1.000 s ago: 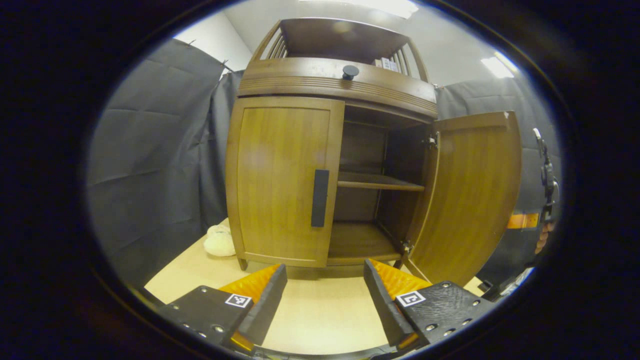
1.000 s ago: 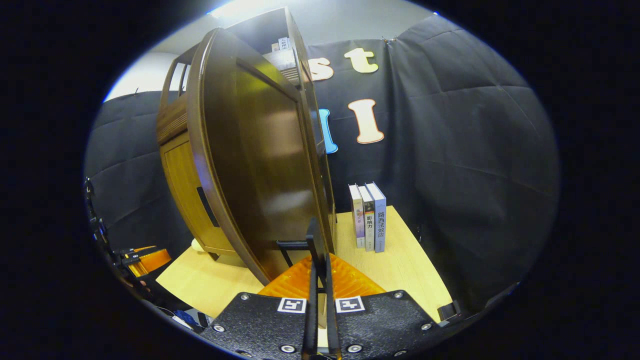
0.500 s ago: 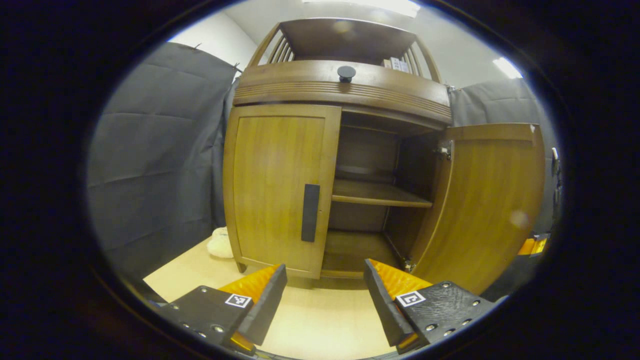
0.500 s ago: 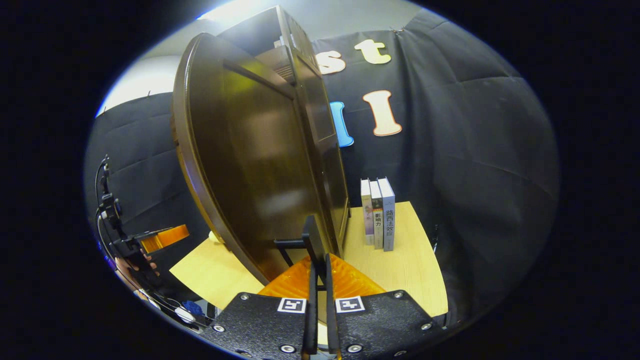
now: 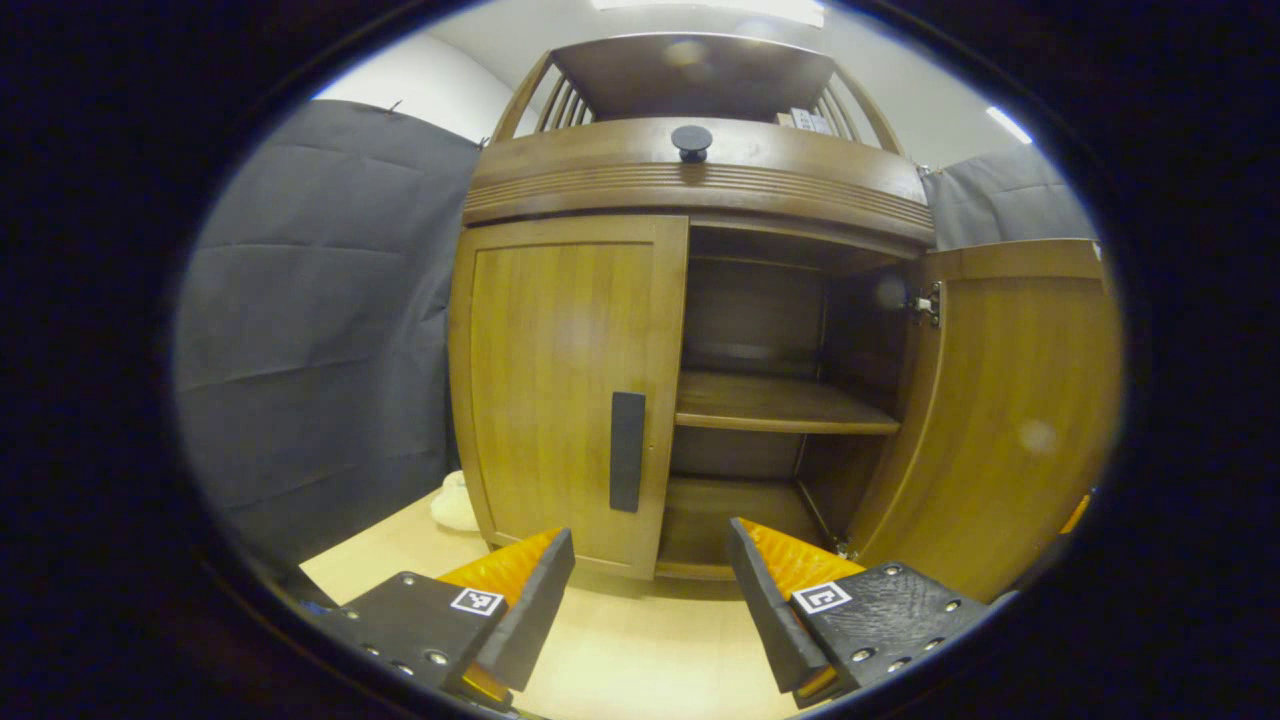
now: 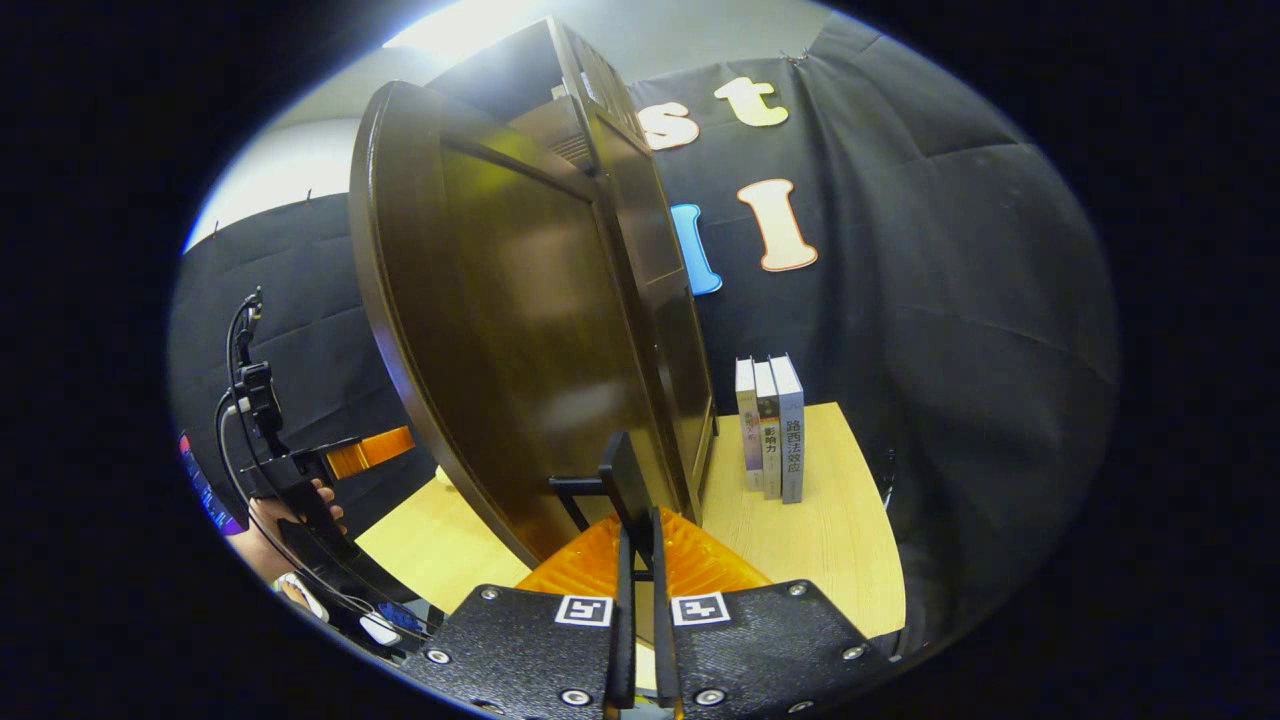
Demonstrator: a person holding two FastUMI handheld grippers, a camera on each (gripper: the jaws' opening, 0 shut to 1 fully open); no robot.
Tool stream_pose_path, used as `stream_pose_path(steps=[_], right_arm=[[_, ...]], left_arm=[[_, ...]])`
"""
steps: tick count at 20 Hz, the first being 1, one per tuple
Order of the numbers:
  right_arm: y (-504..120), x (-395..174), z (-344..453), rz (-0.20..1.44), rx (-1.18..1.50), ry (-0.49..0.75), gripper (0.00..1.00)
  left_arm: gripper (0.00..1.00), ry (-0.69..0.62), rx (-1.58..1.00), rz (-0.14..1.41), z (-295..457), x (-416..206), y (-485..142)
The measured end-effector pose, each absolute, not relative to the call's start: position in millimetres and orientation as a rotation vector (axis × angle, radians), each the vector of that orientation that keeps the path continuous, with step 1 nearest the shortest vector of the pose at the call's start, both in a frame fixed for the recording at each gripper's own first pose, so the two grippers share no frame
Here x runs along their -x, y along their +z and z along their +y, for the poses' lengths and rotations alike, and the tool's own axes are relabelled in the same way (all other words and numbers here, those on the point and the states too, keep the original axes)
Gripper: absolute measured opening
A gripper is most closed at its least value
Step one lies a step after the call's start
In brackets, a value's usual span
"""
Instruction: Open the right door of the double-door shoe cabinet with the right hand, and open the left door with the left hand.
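Right gripper view: the right gripper [image 6: 636, 540] has its fingers clamped together on the black handle [image 6: 622, 485] of the right door [image 6: 520, 330], which is swung wide open from the shoe cabinet [image 6: 600, 110]. Three upright books [image 6: 770, 430] stand on the table [image 6: 830, 530] beyond it. Left gripper view: the left gripper [image 5: 650, 580], fingers spread apart and holding nothing, faces the closed left door [image 5: 560, 380], near its dark handle [image 5: 627, 452]; a shelf [image 5: 780, 405] shows inside.

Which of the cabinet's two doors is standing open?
The right door, swung out to show the shelf inside. The left door sits flush and closed, its handle untouched.
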State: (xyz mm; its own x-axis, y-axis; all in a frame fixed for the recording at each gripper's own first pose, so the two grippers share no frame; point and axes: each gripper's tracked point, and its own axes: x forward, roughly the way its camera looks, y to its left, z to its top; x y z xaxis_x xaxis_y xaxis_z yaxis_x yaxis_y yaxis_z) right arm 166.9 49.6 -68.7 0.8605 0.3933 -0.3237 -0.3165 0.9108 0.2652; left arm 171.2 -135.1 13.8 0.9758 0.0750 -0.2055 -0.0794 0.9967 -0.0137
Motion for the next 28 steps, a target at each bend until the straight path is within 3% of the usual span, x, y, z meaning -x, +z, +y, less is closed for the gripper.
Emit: stream_pose_path(steps=[4,7,8,10,12,14,15,16,17,18,19,20,22,23,28], right_arm=[[-70,-160,48,0.39,-0.22,0.281,0.08],[-77,-149,42,0.415,-0.266,0.195,0.1],[-79,-146,37,0.421,-0.275,0.155,0.16],[-72,-140,28,0.397,-0.292,0.082,0.39],[-66,-130,18,0.369,-0.295,0.013,0.62],[-64,-123,6,0.345,-0.287,-0.065,0.84],[-63,-119,2,0.338,-0.287,-0.1,0.91],[-61,-114,-1,0.332,-0.286,-0.129,0.95],[-61,-110,-5,0.327,-0.281,-0.158,0.91],[-61,-106,-9,0.326,-0.274,-0.184,0.95],[-62,-102,-12,0.327,-0.266,-0.208,0.91],[-63,-99,-13,0.327,-0.262,-0.226,0.95],[-61,-97,-13,0.324,-0.266,-0.251,0.91],[-61,-95,-11,0.323,-0.273,-0.259,0.95],[-65,-94,2,0.334,-0.278,-0.262,0.96]], left_arm=[[0.82,0.03,0.027,0.207,-118,-208,16],[0.95,-0.006,0.0,0.201,-102,-243,18],[0.82,-0.017,-0.003,0.202,-98,-254,19],[0.82,-0.045,-0.004,0.2,-95,-278,15],[0.95,-0.066,-0.012,0.193,-92,-297,13],[0.95,-0.086,-0.021,0.187,-92,-316,10],[0.89,-0.094,-0.024,0.185,-93,-325,9],[0.89,-0.102,-0.025,0.181,-94,-333,7],[0.89,-0.109,-0.024,0.179,-96,-341,5],[0.95,-0.115,-0.019,0.181,-98,-344,2],[0.9,-0.122,-0.011,0.186,-99,-350,0],[0.86,-0.129,-0.003,0.187,-97,-354,-2],[0.76,-0.156,0.006,0.179,-97,-359,-7],[0.71,-0.168,-0.004,0.174,-99,-361,-7],[0.48,-0.143,-0.049,0.155,-99,-374,0]])
